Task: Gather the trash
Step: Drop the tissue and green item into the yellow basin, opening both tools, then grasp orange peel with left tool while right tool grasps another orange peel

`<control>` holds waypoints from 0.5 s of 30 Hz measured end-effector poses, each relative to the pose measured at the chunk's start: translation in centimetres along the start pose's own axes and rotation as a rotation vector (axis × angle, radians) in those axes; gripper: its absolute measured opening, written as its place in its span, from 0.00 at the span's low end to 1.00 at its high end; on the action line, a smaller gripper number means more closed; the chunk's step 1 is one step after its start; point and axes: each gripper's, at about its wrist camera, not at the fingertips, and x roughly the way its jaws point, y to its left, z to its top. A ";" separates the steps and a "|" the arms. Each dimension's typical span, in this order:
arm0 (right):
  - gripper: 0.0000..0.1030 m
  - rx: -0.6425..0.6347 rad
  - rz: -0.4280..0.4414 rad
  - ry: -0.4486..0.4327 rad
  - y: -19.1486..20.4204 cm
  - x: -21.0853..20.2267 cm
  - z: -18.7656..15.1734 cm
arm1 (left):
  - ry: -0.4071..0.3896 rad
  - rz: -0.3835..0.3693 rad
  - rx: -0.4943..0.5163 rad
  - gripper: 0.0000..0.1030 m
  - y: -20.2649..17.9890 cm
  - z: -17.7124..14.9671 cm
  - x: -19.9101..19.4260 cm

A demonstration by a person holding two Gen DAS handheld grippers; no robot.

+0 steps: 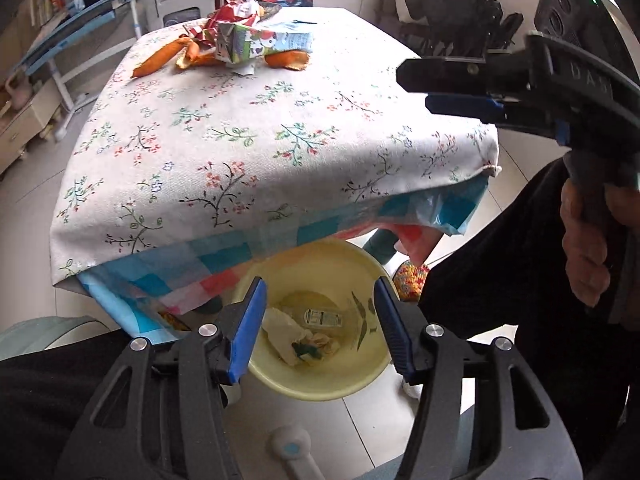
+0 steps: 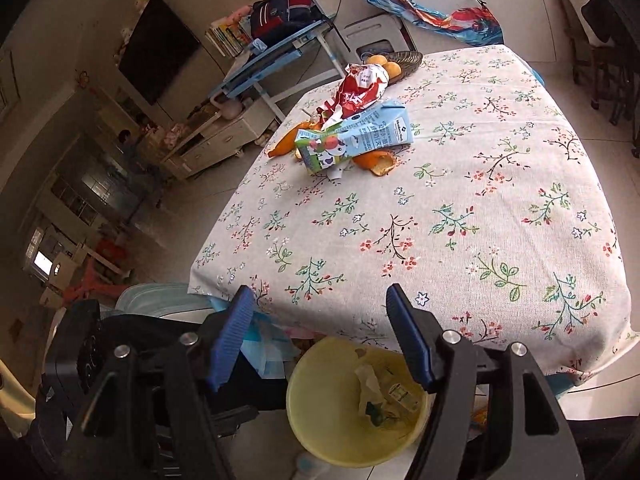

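Note:
A yellow bin [image 1: 320,384] stands on the floor under the table's near edge, with crumpled paper and a small carton inside; it also shows in the right wrist view [image 2: 316,424]. My left gripper [image 1: 318,332] is open and empty, right above the bin. My right gripper [image 2: 320,336] is open and empty over the table's near edge, and it shows from the side in the left wrist view [image 1: 416,88]. At the table's far side lies a pile: a milk carton [image 2: 360,132], a red wrapper [image 2: 362,88] and orange peels [image 2: 378,162].
The table [image 2: 460,220] has a floral cloth over a checked plastic sheet [image 1: 208,264]. A basket of oranges [image 2: 404,62] sits at its far edge. A desk with a backpack [image 2: 284,12] and a TV [image 2: 156,48] stand at the left. The person's dark-clad legs flank the bin.

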 end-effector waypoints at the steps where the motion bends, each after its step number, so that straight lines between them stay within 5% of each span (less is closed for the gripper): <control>1: 0.64 -0.006 -0.002 0.002 0.1 0.1 0.0 | -0.014 0.001 -0.014 0.52 0.3 0.1 -0.3; 9: 0.65 -0.036 0.003 0.022 1.0 0.8 0.4 | -0.217 0.066 -0.162 0.52 4.7 2.8 -5.0; 15: 0.66 -0.208 -0.083 0.053 2.6 2.0 2.4 | -0.255 0.124 -0.290 0.52 10.4 6.1 -6.2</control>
